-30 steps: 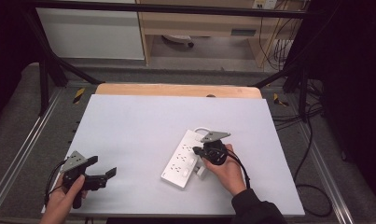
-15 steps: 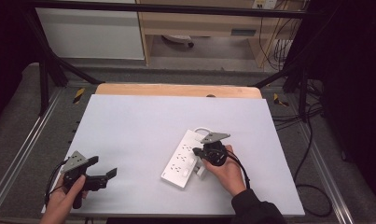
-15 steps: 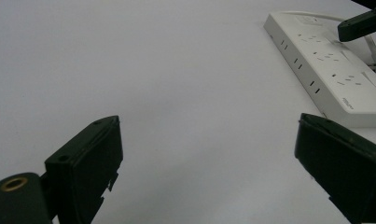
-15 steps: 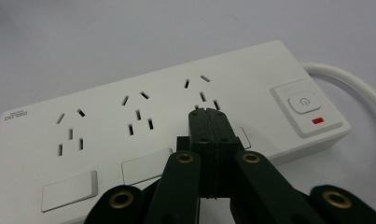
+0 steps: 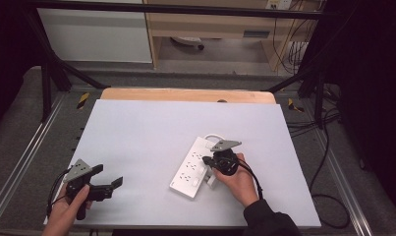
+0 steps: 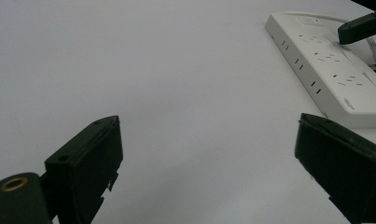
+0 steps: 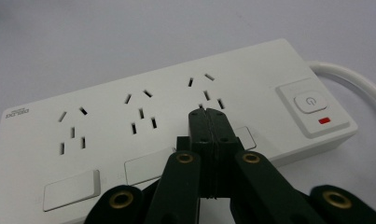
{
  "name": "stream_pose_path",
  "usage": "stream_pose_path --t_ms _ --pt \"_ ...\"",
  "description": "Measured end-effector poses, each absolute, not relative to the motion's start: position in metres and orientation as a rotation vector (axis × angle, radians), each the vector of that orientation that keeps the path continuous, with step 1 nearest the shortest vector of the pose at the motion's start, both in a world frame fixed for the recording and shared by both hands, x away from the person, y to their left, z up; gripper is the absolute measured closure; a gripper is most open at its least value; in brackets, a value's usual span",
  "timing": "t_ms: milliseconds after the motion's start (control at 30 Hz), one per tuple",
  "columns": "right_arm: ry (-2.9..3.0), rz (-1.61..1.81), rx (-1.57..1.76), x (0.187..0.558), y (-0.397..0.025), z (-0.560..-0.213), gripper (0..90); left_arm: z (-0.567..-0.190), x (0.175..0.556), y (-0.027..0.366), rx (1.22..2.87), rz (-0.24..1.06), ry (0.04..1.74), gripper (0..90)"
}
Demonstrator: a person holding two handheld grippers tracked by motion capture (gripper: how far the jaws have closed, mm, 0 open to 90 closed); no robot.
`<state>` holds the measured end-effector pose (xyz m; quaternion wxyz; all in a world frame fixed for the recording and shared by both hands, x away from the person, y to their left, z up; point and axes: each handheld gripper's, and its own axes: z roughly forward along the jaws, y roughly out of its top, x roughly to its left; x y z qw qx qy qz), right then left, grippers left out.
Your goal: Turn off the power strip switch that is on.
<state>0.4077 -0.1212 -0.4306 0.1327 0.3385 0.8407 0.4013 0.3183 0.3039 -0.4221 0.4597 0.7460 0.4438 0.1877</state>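
With jaws clenched empty, the right gripper [image 7: 208, 112] hovers over the white power strip [image 5: 191, 167] lying at four o'clock from table centre, no switch visibly pressed yet, while the left gripper [image 5: 109, 184] waits released at seven o'clock.

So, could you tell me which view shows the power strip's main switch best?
The right gripper view: the switch is close and sharp beside its red mark. The left gripper view shows it small at the strip's far end; the high view can't resolve it.
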Motion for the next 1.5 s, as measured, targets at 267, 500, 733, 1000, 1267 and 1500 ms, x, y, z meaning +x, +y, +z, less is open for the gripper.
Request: stream_pose_path --t_ms 267,500,733,1000,1267,1500 --pt "2.44 1.155 0.983 0.4082 -0.1221 -0.4306 90.0 -0.4224 0.3181 0.3034 1.837 0.459 1.092 7.6" --pt "2.442 1.15 0.977 0.4082 -0.1217 -0.4304 90.0 -0.4226 0.3181 0.3031 1.84 0.459 1.087 7.6" --pt "2.443 1.148 0.979 0.4079 -0.1215 -0.4304 90.0 -0.4227 0.3181 0.303 1.841 0.459 1.087 7.6" --pt "2.444 1.148 0.979 0.4079 -0.1217 -0.4305 90.0 -0.4231 0.3181 0.3028 1.849 0.457 1.09 7.6" --pt "2.442 1.142 0.975 0.4076 -0.1212 -0.4307 90.0 -0.4234 0.3182 0.3028 1.849 0.456 1.093 7.6" --pt "2.447 1.141 0.978 0.4076 -0.121 -0.431 90.0 -0.4235 0.3182 0.3028 1.85 0.456 1.093 7.6"
